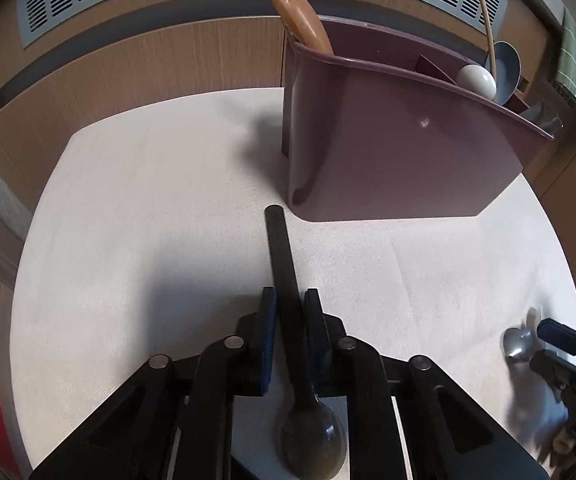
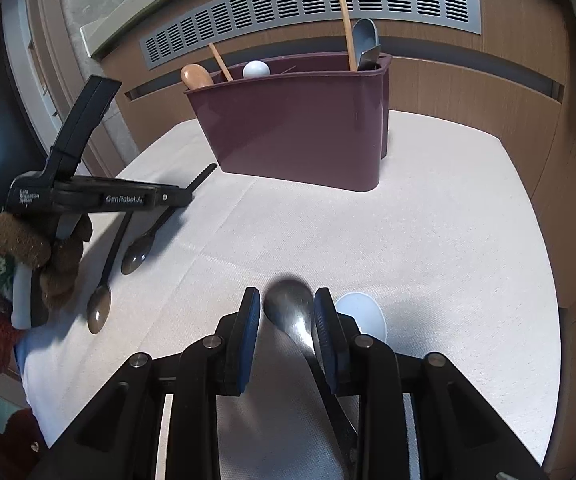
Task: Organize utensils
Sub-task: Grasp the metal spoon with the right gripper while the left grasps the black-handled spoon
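My left gripper [image 1: 290,308] is shut on the handle of a black spoon [image 1: 281,248]. The handle points ahead at the purple caddy [image 1: 388,140] and the bowl lies back under the gripper. From the right wrist view, the left gripper [image 2: 183,196] is low at the cloth's left edge, held by a gloved hand [image 2: 47,248], with a second dark spoon [image 2: 99,312] beside it. My right gripper [image 2: 285,312] is open, its pads either side of a metal spoon's bowl [image 2: 288,300] that lies on the cloth. The caddy [image 2: 300,128] stands at the back.
The caddy holds a wooden spoon [image 2: 195,76], a white spoon [image 2: 255,69], a grey scoop [image 2: 366,42] and chopsticks. A white spoon bowl [image 2: 364,312] lies just right of my right fingers. The white cloth [image 2: 428,240] covers the table, with wood panelling and a vent grille behind.
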A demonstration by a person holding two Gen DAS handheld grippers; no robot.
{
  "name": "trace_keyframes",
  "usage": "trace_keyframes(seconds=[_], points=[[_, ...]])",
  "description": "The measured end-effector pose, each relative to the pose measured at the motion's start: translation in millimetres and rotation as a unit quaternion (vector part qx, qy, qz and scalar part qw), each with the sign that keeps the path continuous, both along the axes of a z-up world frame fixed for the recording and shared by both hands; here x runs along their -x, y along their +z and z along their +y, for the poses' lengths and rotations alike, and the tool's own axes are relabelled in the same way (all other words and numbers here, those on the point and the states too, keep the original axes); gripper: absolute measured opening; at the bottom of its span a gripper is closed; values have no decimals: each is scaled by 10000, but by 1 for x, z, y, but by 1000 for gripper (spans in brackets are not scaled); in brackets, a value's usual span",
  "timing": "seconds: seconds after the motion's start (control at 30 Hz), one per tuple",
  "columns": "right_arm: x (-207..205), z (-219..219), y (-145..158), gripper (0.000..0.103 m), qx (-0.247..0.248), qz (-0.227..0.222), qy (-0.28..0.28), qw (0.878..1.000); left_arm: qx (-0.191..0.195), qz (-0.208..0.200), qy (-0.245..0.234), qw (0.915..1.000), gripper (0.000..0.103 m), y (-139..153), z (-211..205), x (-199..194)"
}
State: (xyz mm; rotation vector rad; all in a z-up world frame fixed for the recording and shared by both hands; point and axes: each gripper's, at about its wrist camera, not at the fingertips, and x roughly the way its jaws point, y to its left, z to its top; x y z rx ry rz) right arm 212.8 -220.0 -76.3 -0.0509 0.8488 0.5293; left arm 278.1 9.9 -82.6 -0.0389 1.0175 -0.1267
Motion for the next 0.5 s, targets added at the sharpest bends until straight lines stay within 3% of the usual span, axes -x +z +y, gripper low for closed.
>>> trace_keyframes(seconds=[0.23,0.5], points=[[3,-3,1,27,94,-20,82,9999,200,92,-404,9989,14,1,-14,31],[19,-12,-7,28,678,173,439,9966,182,292,-977,9946,14,1,-31,96]])
